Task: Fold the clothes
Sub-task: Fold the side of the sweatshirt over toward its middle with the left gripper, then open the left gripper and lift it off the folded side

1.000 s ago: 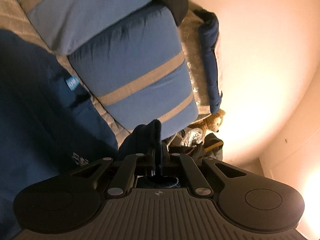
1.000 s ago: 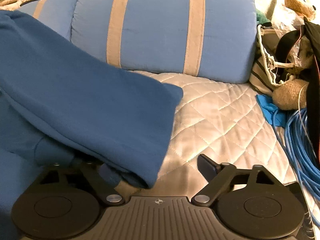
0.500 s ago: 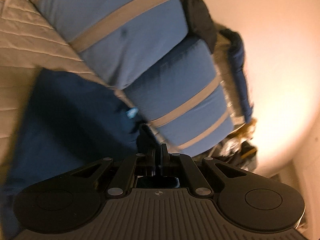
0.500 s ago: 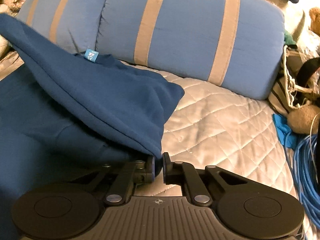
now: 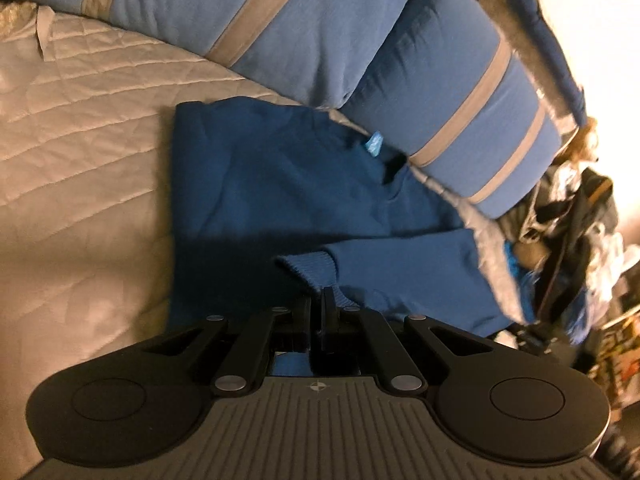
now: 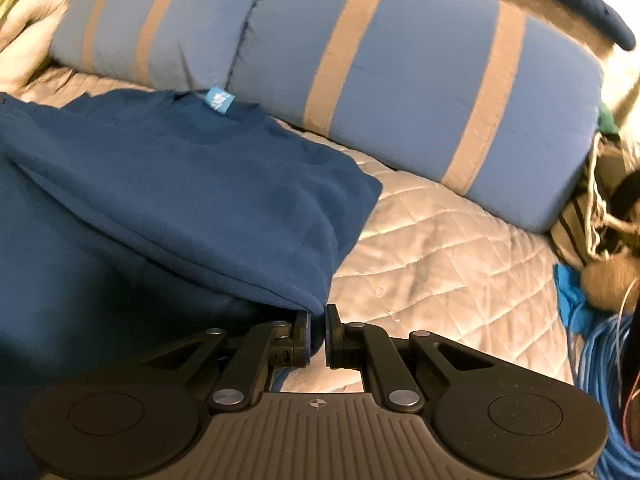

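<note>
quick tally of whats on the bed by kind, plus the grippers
blue sweatshirt: 1
striped blue pillows: 2
quilted bedspread: 1
grippers, left gripper and right gripper, each shut on the sweatshirt: 2
total: 6

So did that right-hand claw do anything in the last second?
Yes. The right claw, earlier gaping beside the blue sweatshirt, has snapped shut on its folded edge, with the striped pillow behind as reference.

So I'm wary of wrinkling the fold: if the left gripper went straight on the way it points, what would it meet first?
Probably the sweatshirt itself: the left gripper, shut on the ribbed cuff, points over the body lying flat on the quilt.
</note>
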Demonstrator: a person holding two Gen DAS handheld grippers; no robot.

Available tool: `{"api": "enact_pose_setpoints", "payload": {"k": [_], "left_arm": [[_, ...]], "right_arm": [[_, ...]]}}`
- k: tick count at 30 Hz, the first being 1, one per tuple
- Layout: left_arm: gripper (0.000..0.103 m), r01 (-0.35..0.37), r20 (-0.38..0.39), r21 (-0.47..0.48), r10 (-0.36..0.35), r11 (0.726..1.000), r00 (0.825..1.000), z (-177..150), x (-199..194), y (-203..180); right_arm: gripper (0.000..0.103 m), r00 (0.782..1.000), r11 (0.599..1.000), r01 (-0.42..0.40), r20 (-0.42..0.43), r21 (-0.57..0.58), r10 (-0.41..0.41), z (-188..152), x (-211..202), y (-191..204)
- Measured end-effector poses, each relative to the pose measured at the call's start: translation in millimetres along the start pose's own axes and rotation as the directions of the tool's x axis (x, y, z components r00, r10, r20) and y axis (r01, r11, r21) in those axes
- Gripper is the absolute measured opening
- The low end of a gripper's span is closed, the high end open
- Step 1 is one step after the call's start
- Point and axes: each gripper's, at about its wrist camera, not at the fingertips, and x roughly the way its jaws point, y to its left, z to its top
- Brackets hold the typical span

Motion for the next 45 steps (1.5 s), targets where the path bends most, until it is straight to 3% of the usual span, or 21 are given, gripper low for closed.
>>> {"api": "enact_pose_setpoints", "payload": {"k": [13, 14, 15, 16, 17, 18, 20, 24, 30, 33, 35, 39, 42, 45], "left_arm": [[0.005, -0.186, 0.029, 0.176, 0.184, 0.967, 0.983, -7, 16, -10], [0.008, -0.195, 0.034, 0.184, 0.193, 0.963, 0.981, -9, 18, -10], [0.008, -0.204, 0.036, 0.196, 0.2, 0.959, 0.979, -10, 21, -10], [0.017, -0.218, 0.031, 0.201, 0.216, 0.955, 0.976, -12, 24, -9], [0.028, -0.235, 0.027, 0.201, 0.234, 0.951, 0.972, -13, 26, -8], [0.032, -0.253, 0.029, 0.198, 0.252, 0.947, 0.967, -15, 26, -6], [0.041, -0.262, 0.052, 0.189, 0.256, 0.946, 0.965, -19, 22, -4], [0.053, -0.289, 0.116, 0.17, 0.272, 0.942, 0.955, -25, 7, -2], [0.062, -0.336, 0.208, 0.206, 0.294, 0.919, 0.933, -39, -24, -12], [0.068, -0.35, 0.226, 0.222, 0.301, 0.91, 0.926, -48, -44, -17], [0.071, -0.361, 0.244, 0.238, 0.304, 0.902, 0.921, -55, -61, -20], [0.072, -0.392, 0.276, 0.302, 0.314, 0.869, 0.908, -70, -97, -28], [0.073, -0.435, 0.31, 0.351, 0.336, 0.829, 0.89, -78, -121, -39], [0.074, -0.45, 0.343, 0.368, 0.331, 0.814, 0.879, -82, -146, -49]], "right_arm": [[0.013, 0.998, 0.999, -0.039, -0.045, -0.023, 0.037, 6, 3, 5], [0.019, 0.998, 0.999, -0.038, -0.046, -0.031, 0.037, 5, 2, 4], [0.032, 0.998, 0.999, -0.031, -0.047, -0.04, 0.029, 4, 0, 4], [0.039, 0.999, 0.999, -0.018, -0.044, -0.048, 0.016, 3, -2, 4], [0.053, 0.999, 0.999, -0.005, -0.039, -0.054, 0.003, 2, -5, 3], [0.061, 1.0, 0.999, -0.002, -0.03, -0.054, 0.0, 1, -10, 0], [0.067, 0.999, 0.999, -0.038, -0.012, -0.032, 0.038, 1, -20, -6], [0.08, 0.995, 0.995, -0.087, 0.055, 0.056, 0.084, 7, -36, -21], [0.082, 0.994, 0.957, -0.075, 0.098, 0.279, 0.05, 21, -16, -47], [0.085, 0.999, 0.968, -0.007, -0.032, 0.25, 0.016, 18, 16, -44], [0.087, 0.99, 0.98, 0.038, -0.141, 0.198, -0.01, 13, 34, -39], [0.092, 0.991, 0.978, 0.072, -0.121, 0.196, -0.049, 30, 8, -48], [0.103, 0.995, 0.98, 0.087, -0.056, 0.181, -0.078, 46, -29, -53], [0.103, 0.996, 0.985, 0.087, 0.011, 0.149, -0.09, 61, -69, -56]]}}
